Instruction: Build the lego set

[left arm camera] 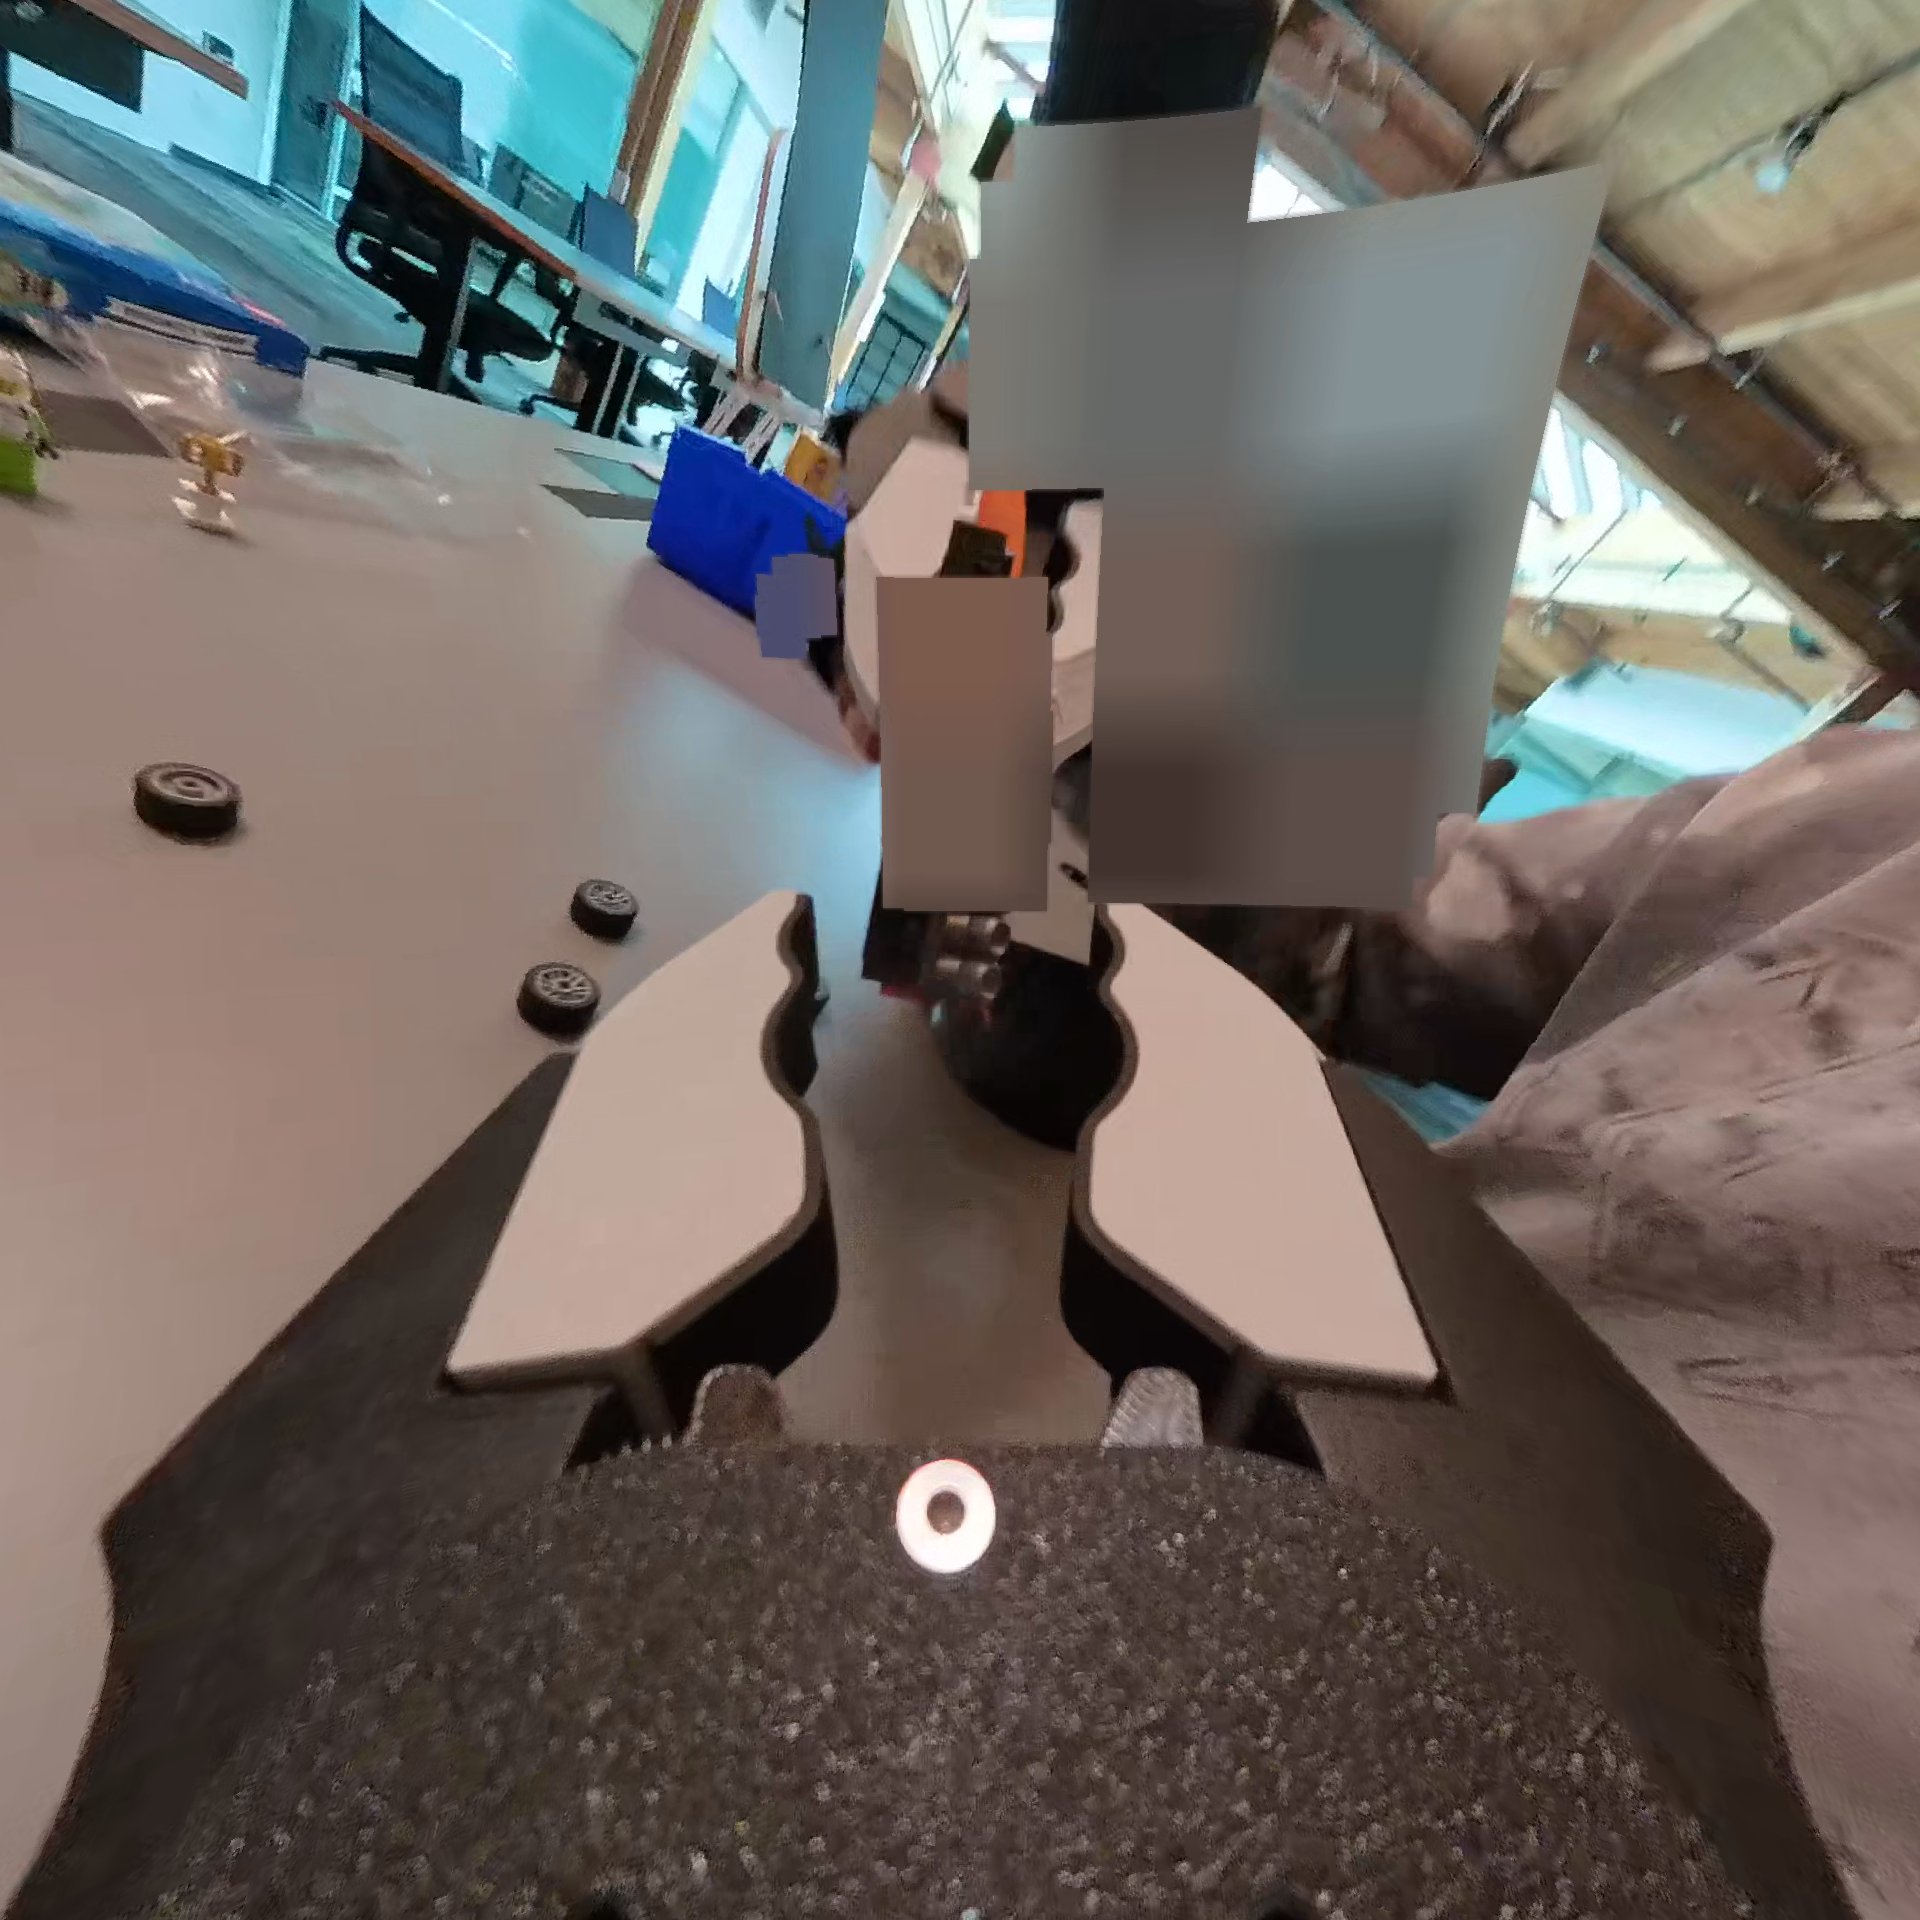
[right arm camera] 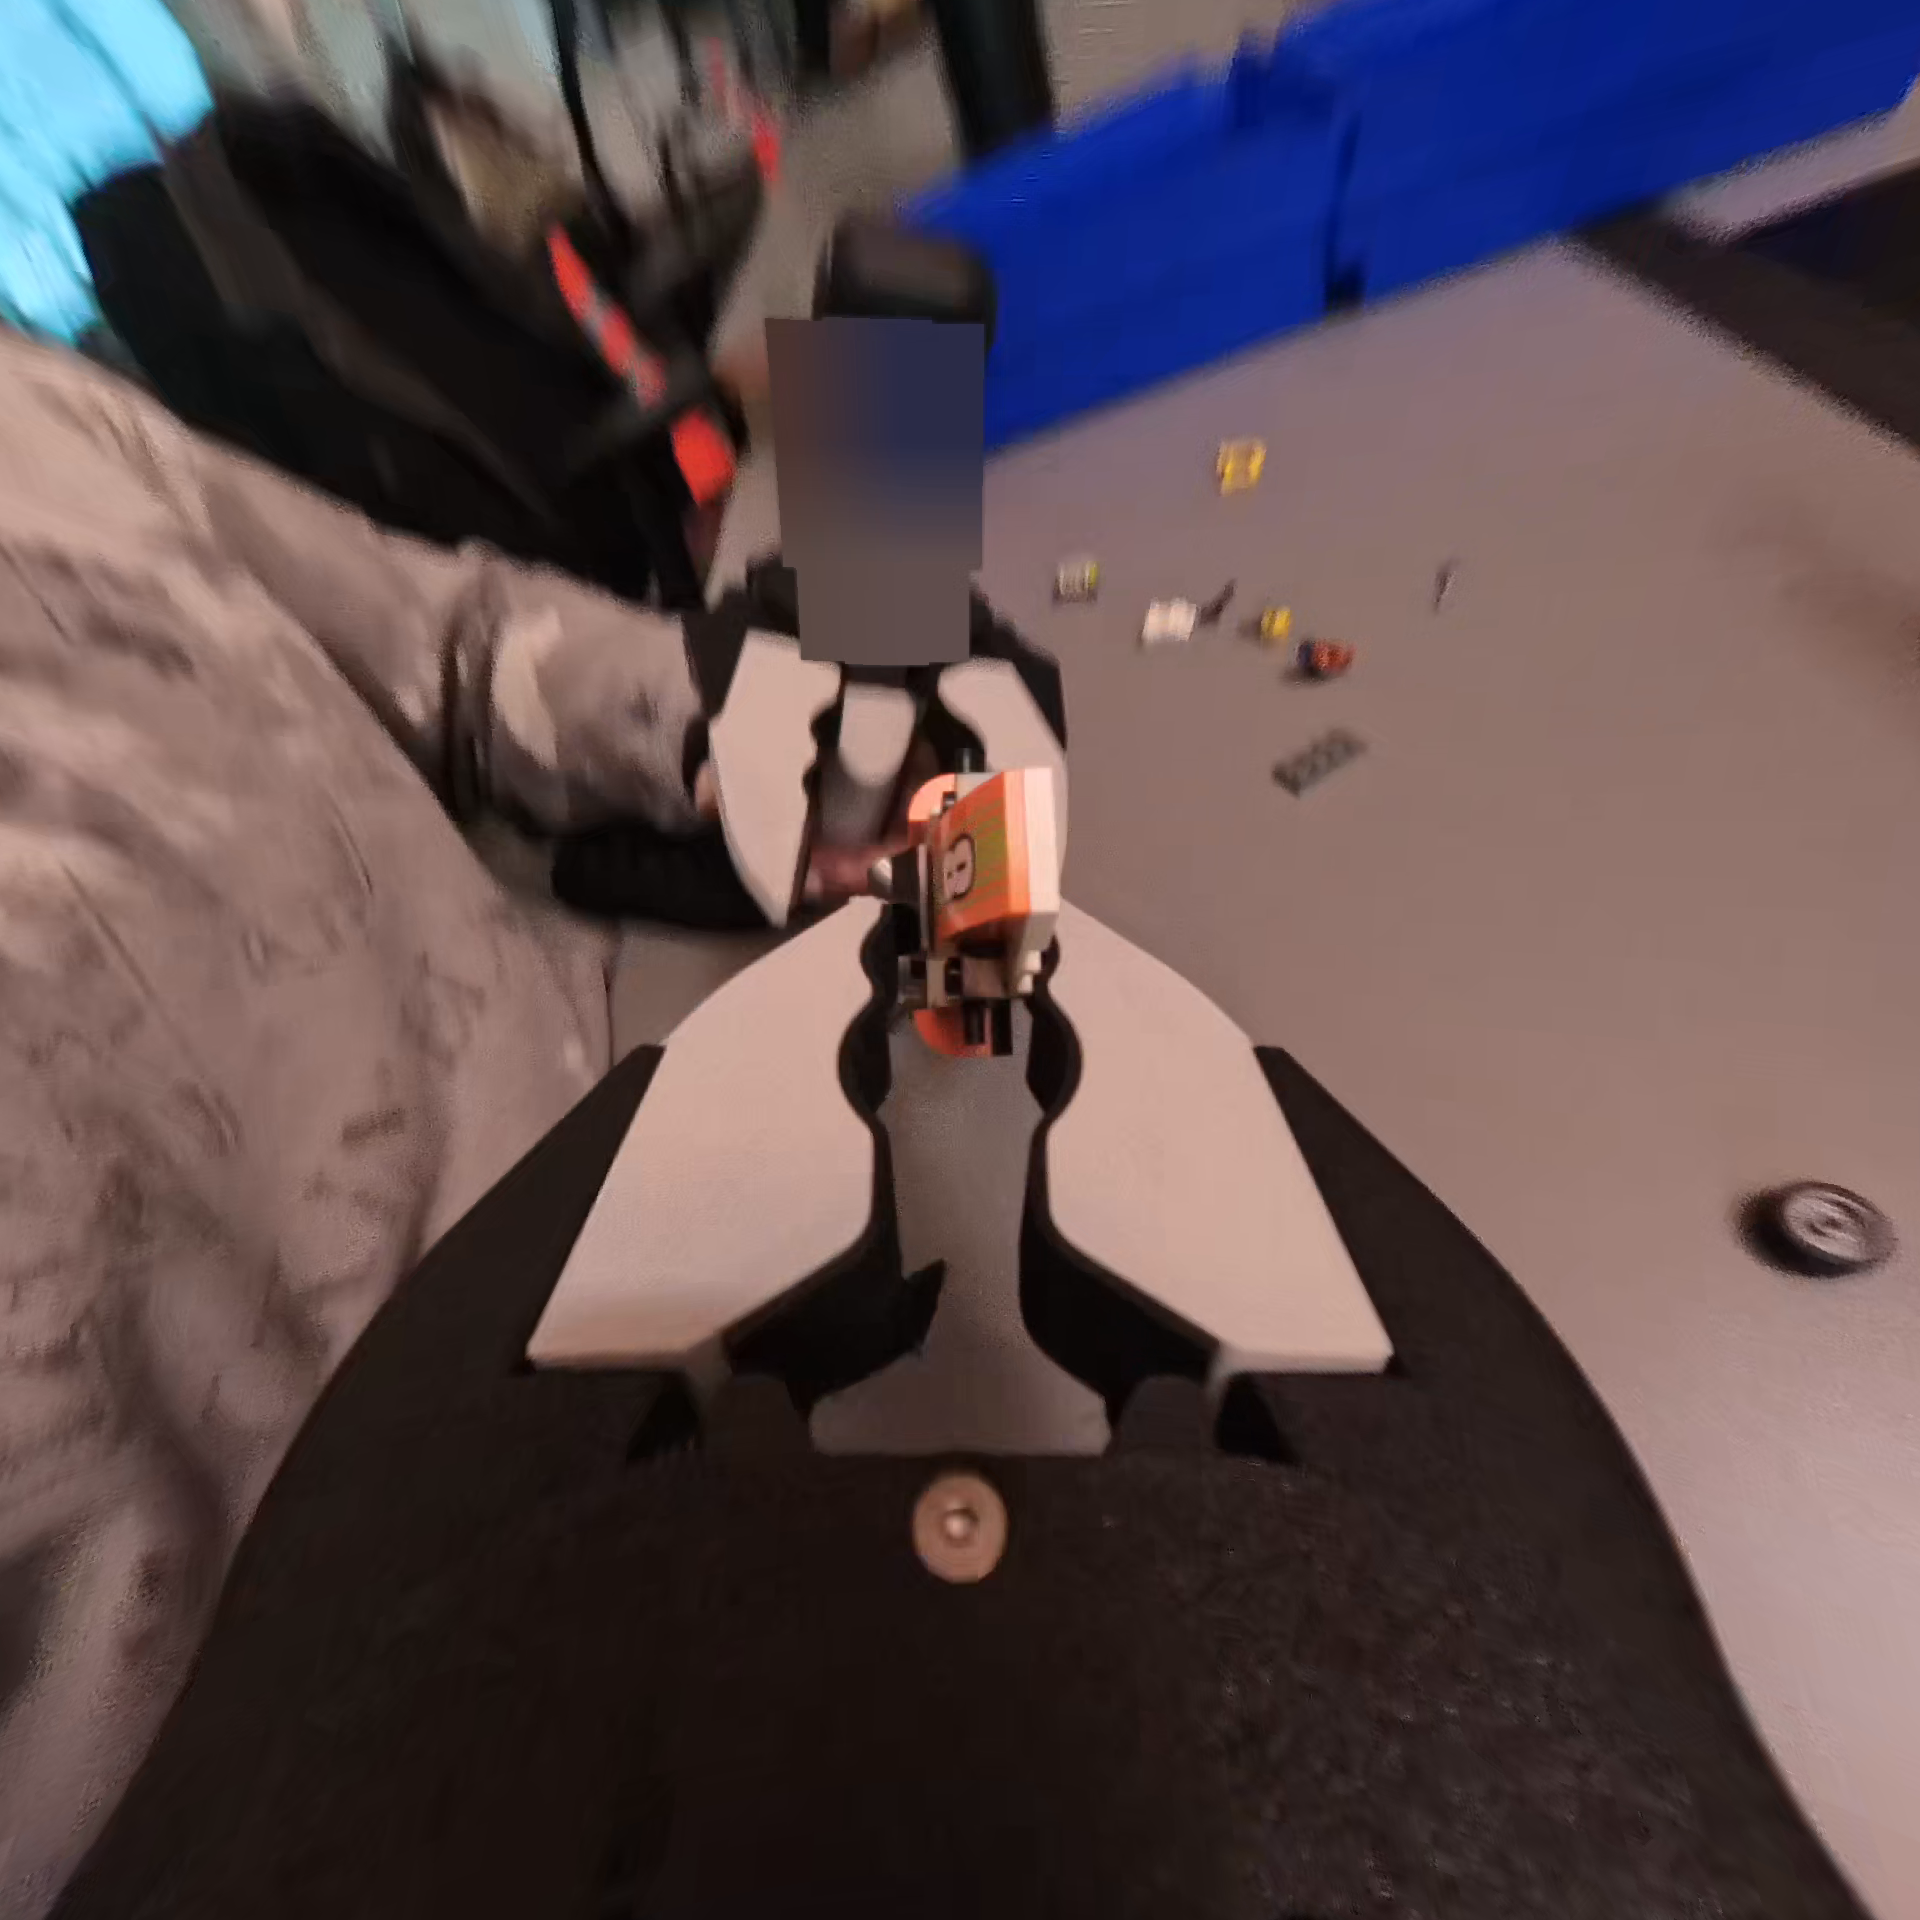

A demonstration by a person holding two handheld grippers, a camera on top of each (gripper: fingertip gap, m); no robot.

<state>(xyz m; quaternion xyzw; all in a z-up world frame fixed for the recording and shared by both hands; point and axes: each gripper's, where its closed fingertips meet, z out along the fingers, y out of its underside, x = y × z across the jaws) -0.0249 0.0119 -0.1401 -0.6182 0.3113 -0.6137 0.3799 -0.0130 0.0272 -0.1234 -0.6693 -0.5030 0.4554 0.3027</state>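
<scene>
The orange and white car, partly built, sits between the tips of the right gripper, which are closed narrowly on its dark underside; it is held tilted, above the table. In the left wrist view the same build shows only as a dark mass with grey studs just past the left gripper, mostly hidden behind a blur patch. The left gripper's jaws stand apart with table showing between them, and nothing is gripped. In the right wrist view the left gripper faces the car from the far side, its tips just beside it; whether they touch cannot be told.

Three black wheels lie on the table to the left of the left gripper: two small ones close together, a larger one farther off. A wheel also lies right of the right gripper. Small loose pieces are scattered farther out, with a dark studded plate nearer. A blue bin stands near the far edge. At the far left corner are a gold trophy piece, a clear bag and a blue box. A grey sleeve fills one side.
</scene>
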